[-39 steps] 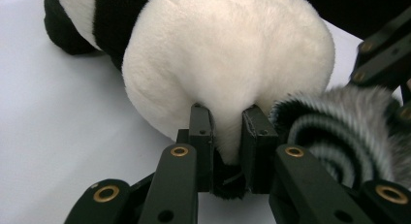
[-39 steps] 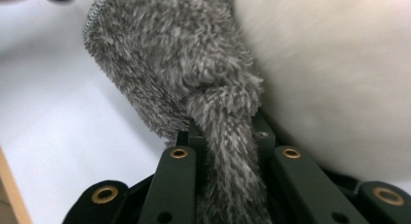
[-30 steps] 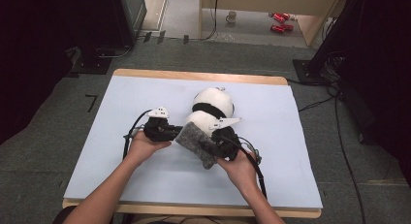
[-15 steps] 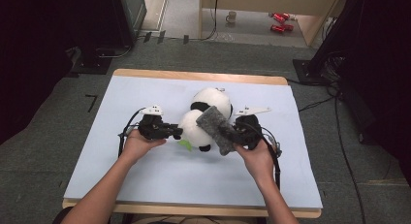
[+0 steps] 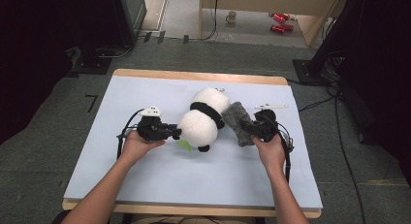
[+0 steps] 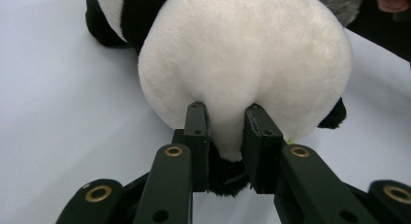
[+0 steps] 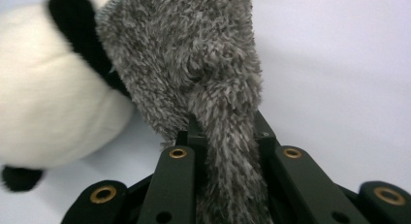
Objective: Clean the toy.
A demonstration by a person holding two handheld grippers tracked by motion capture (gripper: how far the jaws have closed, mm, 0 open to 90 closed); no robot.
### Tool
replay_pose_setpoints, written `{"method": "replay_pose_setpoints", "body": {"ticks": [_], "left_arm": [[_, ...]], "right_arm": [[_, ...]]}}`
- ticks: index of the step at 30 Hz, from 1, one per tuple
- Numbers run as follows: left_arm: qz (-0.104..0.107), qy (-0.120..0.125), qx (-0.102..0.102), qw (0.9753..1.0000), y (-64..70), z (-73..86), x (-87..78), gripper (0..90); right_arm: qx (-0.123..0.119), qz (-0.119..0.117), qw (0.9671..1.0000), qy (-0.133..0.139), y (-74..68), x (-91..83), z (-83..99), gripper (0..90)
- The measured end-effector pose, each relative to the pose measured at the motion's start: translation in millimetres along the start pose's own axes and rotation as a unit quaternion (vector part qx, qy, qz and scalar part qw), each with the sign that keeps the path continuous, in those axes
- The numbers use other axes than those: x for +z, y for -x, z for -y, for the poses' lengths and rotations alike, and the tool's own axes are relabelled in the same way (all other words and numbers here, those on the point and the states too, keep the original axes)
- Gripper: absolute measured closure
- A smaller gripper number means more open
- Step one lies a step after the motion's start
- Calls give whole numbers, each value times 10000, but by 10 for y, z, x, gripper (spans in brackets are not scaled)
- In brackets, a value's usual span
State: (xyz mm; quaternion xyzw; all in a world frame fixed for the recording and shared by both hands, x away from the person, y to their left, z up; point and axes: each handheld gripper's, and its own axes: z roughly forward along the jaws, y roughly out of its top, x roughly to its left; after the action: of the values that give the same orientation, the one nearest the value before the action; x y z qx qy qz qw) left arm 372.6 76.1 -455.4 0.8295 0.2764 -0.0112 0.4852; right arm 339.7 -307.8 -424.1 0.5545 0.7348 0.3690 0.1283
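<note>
From above, my left gripper (image 5: 175, 133) pinches the plush panda (image 5: 201, 122) lying mid-table on the pale blue mat (image 5: 145, 175), while my right gripper (image 5: 248, 129) grips a grey fuzzy cloth (image 5: 236, 120) touching the panda's far side. Left gripper view: my jaws squeeze a fold of the panda's white body (image 6: 242, 54). Right gripper view: my jaws clamp the cloth (image 7: 203, 78), beside the panda (image 7: 53, 103).
</note>
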Motion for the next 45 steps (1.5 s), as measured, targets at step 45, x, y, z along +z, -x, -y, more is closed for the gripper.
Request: {"method": "replay_pose_setpoints", "body": {"ticks": [45], "left_arm": [[-280, 167, -156, 9993, -146, 126, -330, 696]], "right_arm": [[585, 739, 9947, -401, 743, 401, 94, 556]]}}
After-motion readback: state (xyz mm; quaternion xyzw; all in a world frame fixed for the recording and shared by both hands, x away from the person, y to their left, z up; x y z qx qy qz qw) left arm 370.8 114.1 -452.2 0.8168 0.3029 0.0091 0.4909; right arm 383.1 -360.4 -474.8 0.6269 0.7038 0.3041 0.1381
